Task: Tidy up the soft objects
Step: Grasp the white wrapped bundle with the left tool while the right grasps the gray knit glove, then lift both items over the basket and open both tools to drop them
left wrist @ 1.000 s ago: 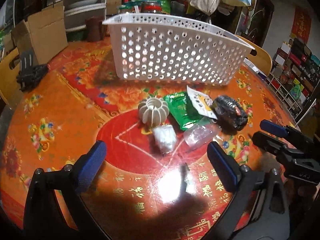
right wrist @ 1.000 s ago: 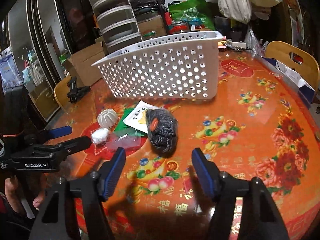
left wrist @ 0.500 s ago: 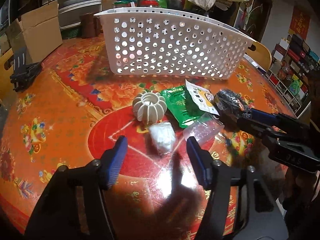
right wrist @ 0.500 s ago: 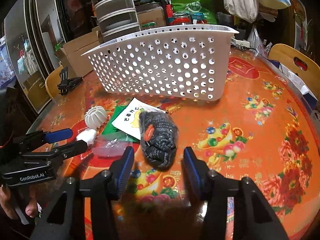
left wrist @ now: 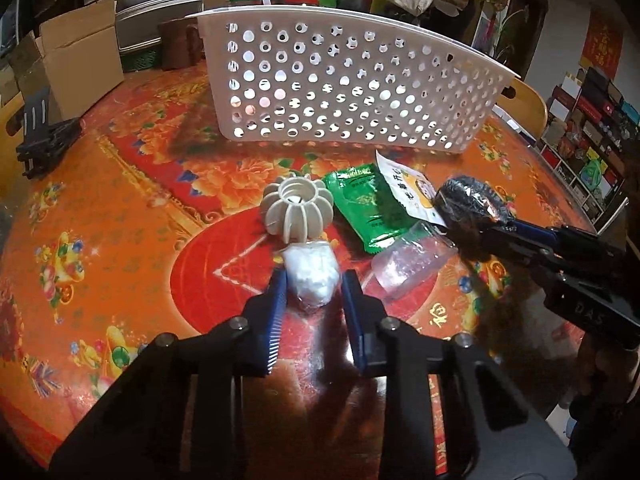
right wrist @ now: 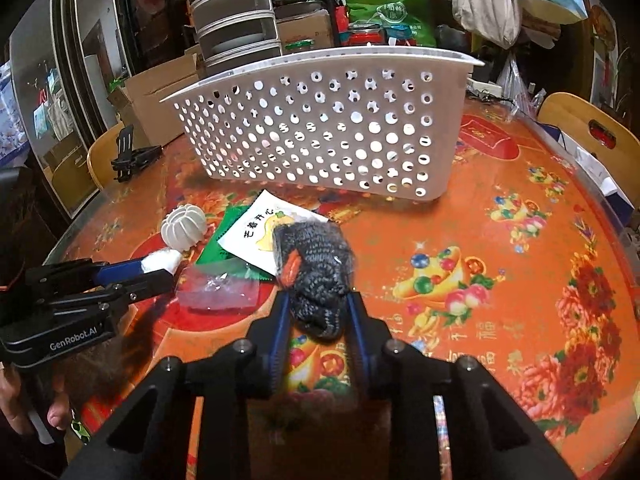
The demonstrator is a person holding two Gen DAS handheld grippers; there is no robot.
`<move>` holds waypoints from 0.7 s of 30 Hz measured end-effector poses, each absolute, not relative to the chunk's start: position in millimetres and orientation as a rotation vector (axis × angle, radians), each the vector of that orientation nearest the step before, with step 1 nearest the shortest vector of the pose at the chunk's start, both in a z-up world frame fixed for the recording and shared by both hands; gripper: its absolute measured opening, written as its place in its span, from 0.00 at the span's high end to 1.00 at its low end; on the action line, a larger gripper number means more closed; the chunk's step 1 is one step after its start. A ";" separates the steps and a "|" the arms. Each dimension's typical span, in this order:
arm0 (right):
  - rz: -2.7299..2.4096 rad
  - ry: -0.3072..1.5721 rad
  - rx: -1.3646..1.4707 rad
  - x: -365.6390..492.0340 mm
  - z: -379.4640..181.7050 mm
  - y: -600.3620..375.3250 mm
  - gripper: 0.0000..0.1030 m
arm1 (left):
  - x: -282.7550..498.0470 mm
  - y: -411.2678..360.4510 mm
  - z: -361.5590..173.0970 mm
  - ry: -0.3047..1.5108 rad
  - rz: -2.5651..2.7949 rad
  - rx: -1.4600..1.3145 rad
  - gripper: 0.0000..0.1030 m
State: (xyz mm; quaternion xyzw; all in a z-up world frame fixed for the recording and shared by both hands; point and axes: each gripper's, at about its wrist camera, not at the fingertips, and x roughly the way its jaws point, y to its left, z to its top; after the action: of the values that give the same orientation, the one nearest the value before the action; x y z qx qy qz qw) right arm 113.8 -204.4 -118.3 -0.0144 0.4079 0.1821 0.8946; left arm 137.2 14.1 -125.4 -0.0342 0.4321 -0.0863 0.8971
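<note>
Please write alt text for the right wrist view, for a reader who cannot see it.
The right gripper closes on a dark knitted bundle lying on an orange table. Behind it stands a white perforated basket.

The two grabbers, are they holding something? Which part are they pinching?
The left gripper pinches the white wrapped bundle by its near end. The right gripper pinches the dark knitted bundle by its near end. Both still rest on the table.
</note>
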 end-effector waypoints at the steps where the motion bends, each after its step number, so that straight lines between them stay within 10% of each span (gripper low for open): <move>1: 0.376 0.840 -0.028 112.6 -117.1 -205.6 0.75 | 136.7 14.8 -125.5 0.892 -0.178 -0.075 0.75; 21: 0.404 0.748 -0.014 90.5 -90.8 -218.5 0.80 | 116.0 19.1 -93.9 0.809 -0.174 -0.061 0.76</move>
State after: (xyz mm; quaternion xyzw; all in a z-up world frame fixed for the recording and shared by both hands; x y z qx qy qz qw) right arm 90.5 -218.5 -90.8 -0.0068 0.3629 0.1958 0.9110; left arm 116.0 19.1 -93.9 -0.0297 0.3930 -0.0845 0.9152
